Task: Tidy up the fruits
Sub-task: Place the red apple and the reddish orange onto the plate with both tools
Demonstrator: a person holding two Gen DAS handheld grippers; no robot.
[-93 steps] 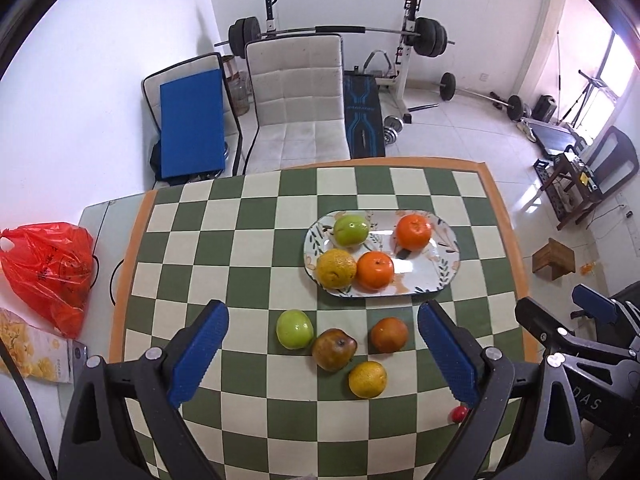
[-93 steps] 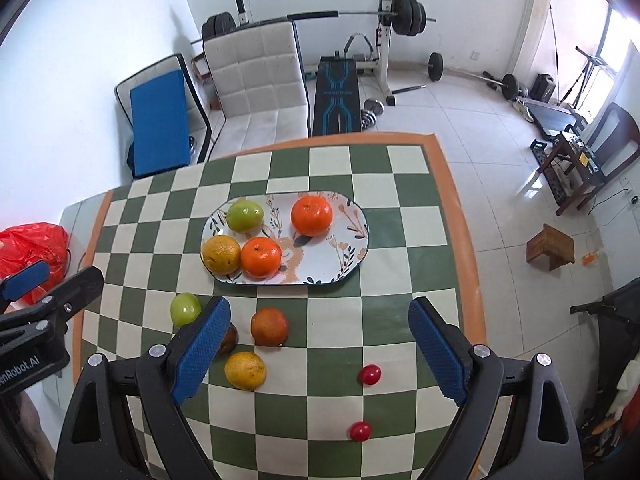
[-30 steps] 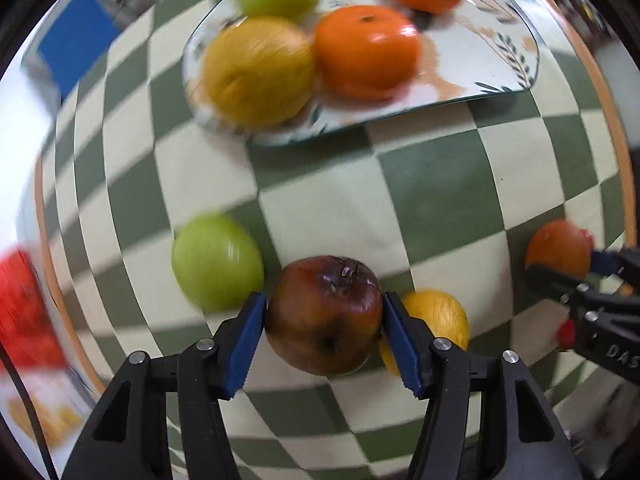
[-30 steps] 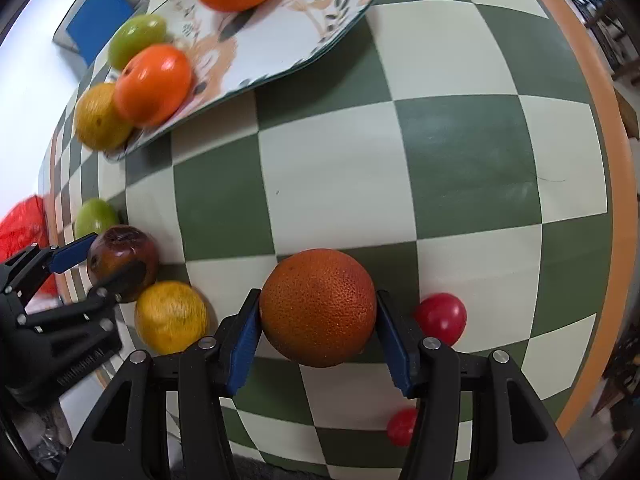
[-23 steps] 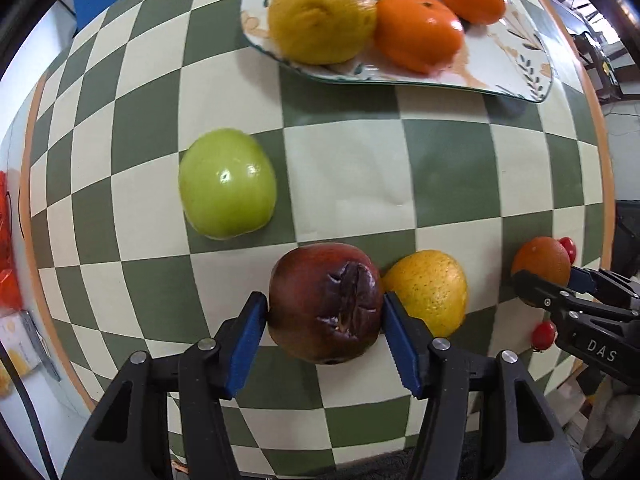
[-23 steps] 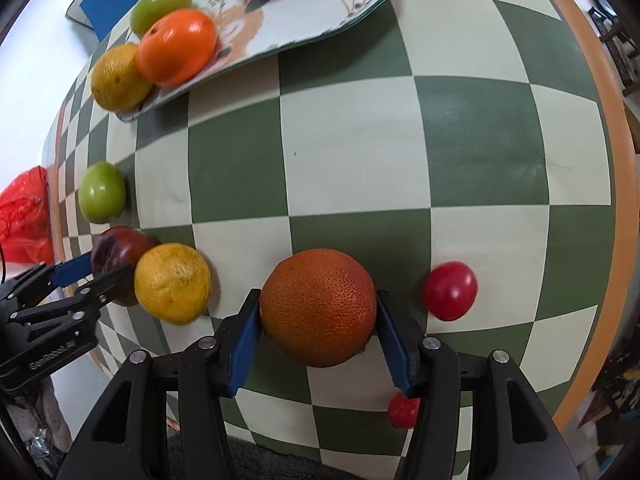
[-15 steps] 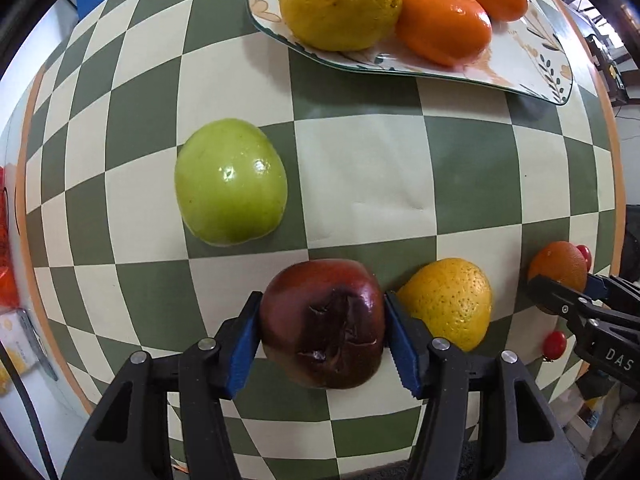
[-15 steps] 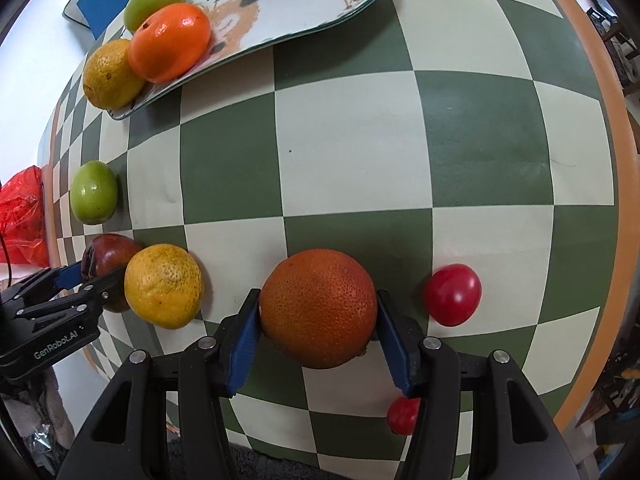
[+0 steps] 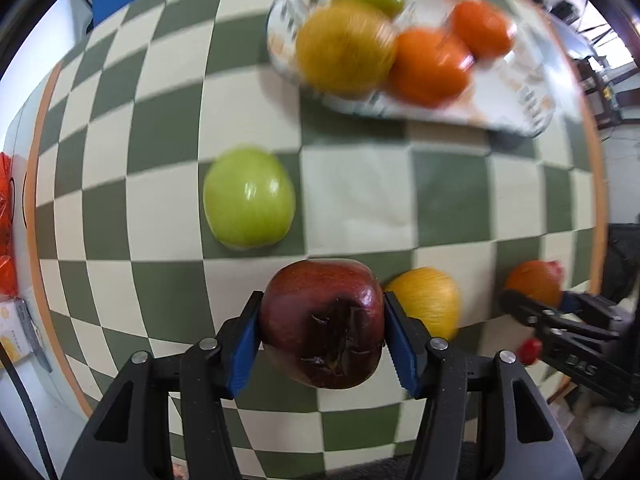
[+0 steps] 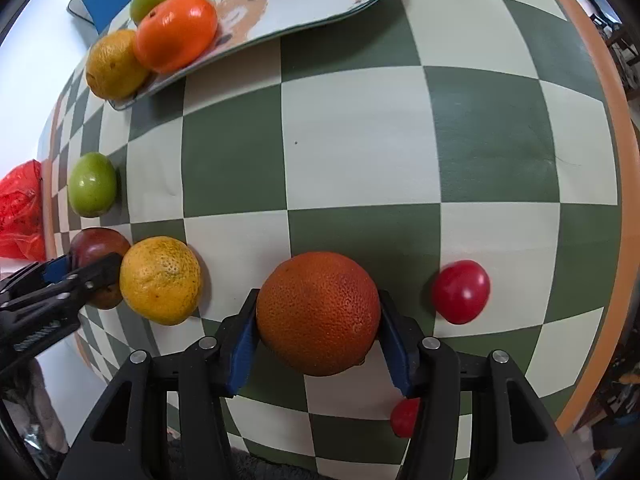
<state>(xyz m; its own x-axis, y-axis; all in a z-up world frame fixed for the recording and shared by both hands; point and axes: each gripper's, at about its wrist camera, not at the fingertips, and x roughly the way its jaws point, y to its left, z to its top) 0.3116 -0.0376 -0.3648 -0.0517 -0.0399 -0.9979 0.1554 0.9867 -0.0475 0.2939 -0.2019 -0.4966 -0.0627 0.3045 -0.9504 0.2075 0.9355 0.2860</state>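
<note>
Since half a second ago my left gripper (image 9: pixel 322 330) has carried the dark red apple (image 9: pixel 322 322) a bit toward the plate (image 9: pixel 516 100), whose far end is cut off in both views; the left view is now motion-blurred, the plate fruit smeared. Left pads clamp the apple, right gripper (image 10: pixel 318 330) clamps the orange (image 10: pixel 318 312) near the table's (image 10: pixel 360 144) near edge. A small red fruit (image 10: pixel 404 416) is half hidden behind my right finger (image 10: pixel 402 356).
</note>
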